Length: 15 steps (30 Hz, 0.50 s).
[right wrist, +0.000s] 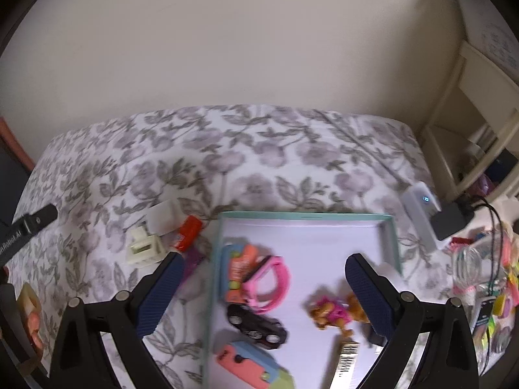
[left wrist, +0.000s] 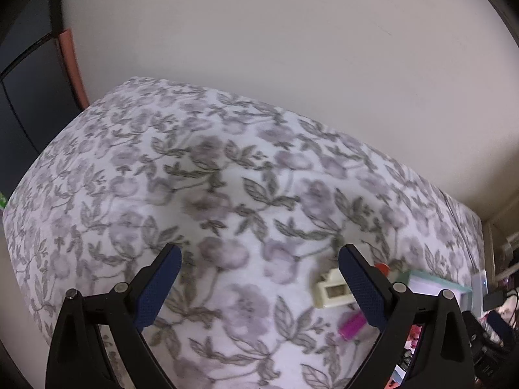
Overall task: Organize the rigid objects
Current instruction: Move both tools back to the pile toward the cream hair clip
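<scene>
Most of the sorting looks done. In the right wrist view a shallow teal-rimmed box lid fills the lower centre of the frame, and small toys are gathered inside it: a pink wristband lying against an orange toy, a black toy car below them, a coral-and-blue piece at the bottom edge, and a puppy figure toward lower right.

Still out on the floral bedspread, just left of the lid, are a cream plastic block, a red piece and a purple piece partly hidden behind a finger. In my judgement these three are what remains to go in.

The right gripper hangs over the lid with its jaws spread wide and nothing between them. The left gripper is likewise released and empty, over bare bedspread, with the cream block beside its right-hand finger in the lower right of that view.
</scene>
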Motion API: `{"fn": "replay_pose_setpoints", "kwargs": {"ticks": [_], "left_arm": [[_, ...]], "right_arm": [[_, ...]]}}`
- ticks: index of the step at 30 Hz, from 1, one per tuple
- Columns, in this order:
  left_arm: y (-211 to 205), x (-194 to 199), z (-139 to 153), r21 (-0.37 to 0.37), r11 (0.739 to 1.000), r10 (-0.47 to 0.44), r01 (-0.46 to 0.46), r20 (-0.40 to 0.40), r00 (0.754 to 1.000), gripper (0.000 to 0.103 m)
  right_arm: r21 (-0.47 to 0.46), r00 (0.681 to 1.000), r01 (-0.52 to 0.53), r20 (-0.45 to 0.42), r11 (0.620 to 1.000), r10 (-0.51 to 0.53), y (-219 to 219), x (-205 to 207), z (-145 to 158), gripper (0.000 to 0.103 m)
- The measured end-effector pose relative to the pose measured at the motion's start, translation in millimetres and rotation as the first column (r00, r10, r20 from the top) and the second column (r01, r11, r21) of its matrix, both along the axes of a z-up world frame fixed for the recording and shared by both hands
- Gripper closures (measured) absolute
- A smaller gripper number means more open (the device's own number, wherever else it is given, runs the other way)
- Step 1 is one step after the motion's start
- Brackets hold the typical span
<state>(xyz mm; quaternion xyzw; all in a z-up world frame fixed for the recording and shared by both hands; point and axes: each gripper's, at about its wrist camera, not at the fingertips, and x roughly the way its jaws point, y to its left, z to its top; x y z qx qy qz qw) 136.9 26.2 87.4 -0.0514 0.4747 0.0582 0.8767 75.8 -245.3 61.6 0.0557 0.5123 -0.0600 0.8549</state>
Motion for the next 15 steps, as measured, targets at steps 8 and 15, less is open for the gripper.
{"fn": "replay_pose_setpoints", "kwargs": {"ticks": [8,15], "left_arm": [[27,6,-8,-0.019,0.999,0.037,-0.038,-0.041,0.998,0.005],[25,19,-24,-0.056,0.998,0.014,-0.02,-0.109,0.994,0.005]], "right_arm": [[0.04,0.996,-0.087,-0.006,0.995,0.088,42,12,-23,0.002],[0.04,0.995,-0.094,-0.012,0.995,0.094,56,25,-44,0.002]]}}
